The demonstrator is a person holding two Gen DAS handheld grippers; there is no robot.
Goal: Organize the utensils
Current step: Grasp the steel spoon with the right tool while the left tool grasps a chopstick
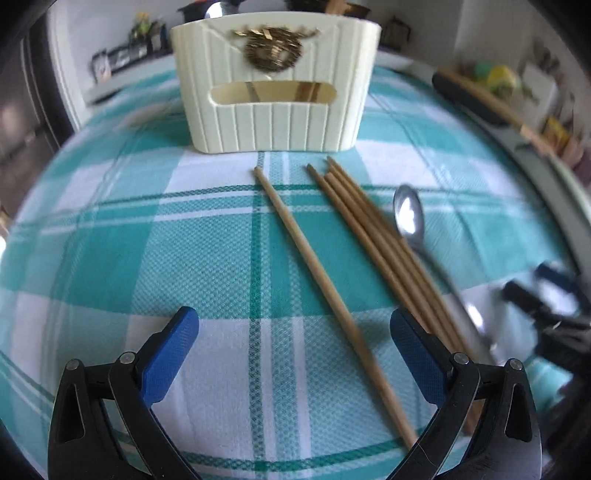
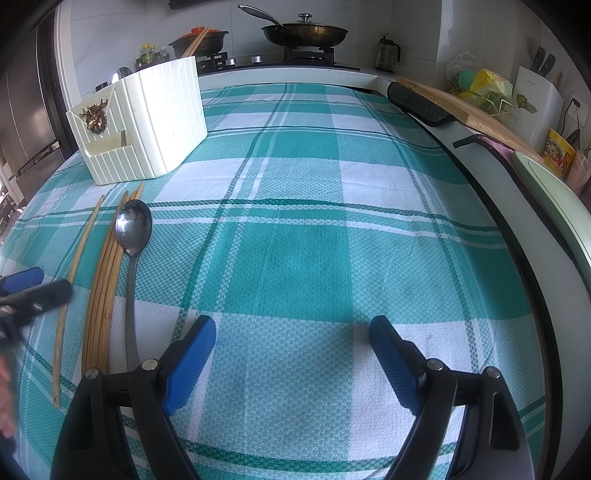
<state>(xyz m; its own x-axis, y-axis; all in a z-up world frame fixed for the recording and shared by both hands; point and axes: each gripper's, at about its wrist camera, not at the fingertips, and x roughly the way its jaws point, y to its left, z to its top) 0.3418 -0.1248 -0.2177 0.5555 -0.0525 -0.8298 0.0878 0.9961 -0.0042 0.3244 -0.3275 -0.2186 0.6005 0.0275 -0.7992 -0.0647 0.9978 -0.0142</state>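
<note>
A cream ribbed utensil holder with a gold ornament stands at the far side of the checked cloth; it also shows in the right wrist view. A single wooden chopstick lies between my left gripper's open fingers. A bundle of chopsticks and a metal spoon lie to its right. In the right wrist view the spoon and the chopsticks lie left of my right gripper, which is open and empty. My left gripper is open.
The teal and white checked cloth covers the counter. A stove with a lidded pan is at the back. A cutting board, a knife block and a pale green tray line the right edge.
</note>
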